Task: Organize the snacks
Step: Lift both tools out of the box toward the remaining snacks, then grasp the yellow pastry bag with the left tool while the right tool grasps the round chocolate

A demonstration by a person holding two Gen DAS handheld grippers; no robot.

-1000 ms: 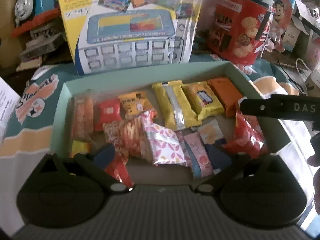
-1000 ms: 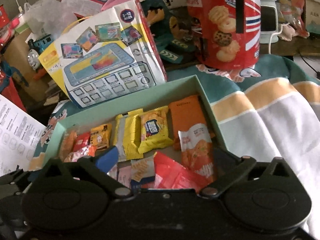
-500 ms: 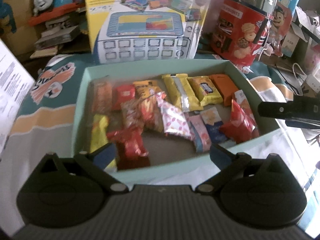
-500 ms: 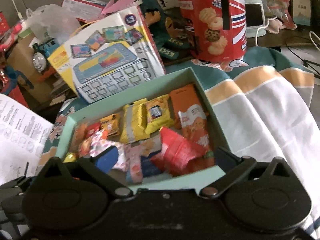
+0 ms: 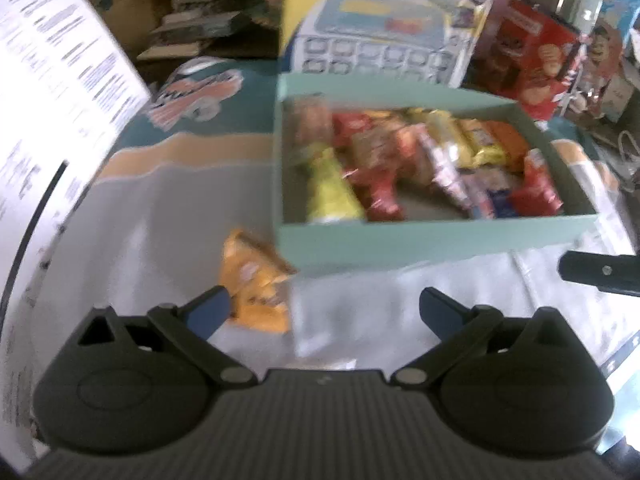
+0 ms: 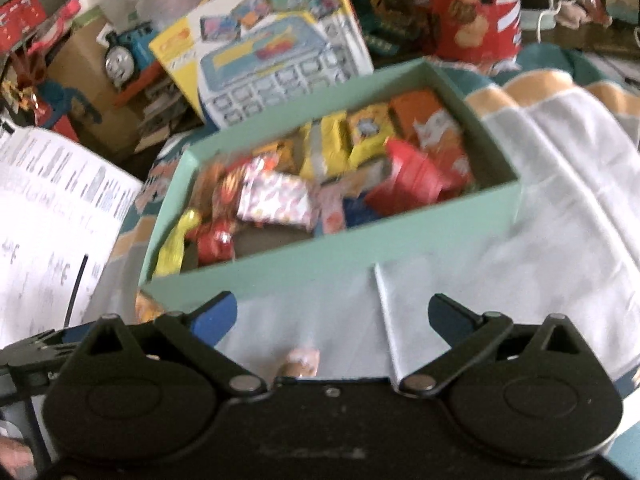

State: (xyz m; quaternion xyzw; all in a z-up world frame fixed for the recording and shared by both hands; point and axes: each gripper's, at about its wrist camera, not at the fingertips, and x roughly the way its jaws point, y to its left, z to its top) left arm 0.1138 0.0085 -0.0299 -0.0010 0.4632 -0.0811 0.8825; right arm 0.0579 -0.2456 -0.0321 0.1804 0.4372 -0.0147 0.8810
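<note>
Both sets of fingers wide open, holding nothing. Orange snack packet (image 5: 256, 280) lies on the cloth-covered surface (image 5: 360, 300) just outside the green box (image 5: 436, 236) of snacks, beside my left gripper (image 5: 320, 312). Right gripper (image 6: 332, 320) idle. Next, I judge: straddle packet, close, lift into box.

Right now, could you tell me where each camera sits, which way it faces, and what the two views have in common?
Left wrist: mounted on the left gripper, above the cloth, looking forward at the green snack box and an orange packet lying outside it; its own open fingers show, plus part of the other gripper at the right edge.
Right wrist: mounted on the right gripper, facing the same box from nearer its front wall; its own open fingers show.
Shared: the box, the toy laptop carton, the red cookie tin.
</note>
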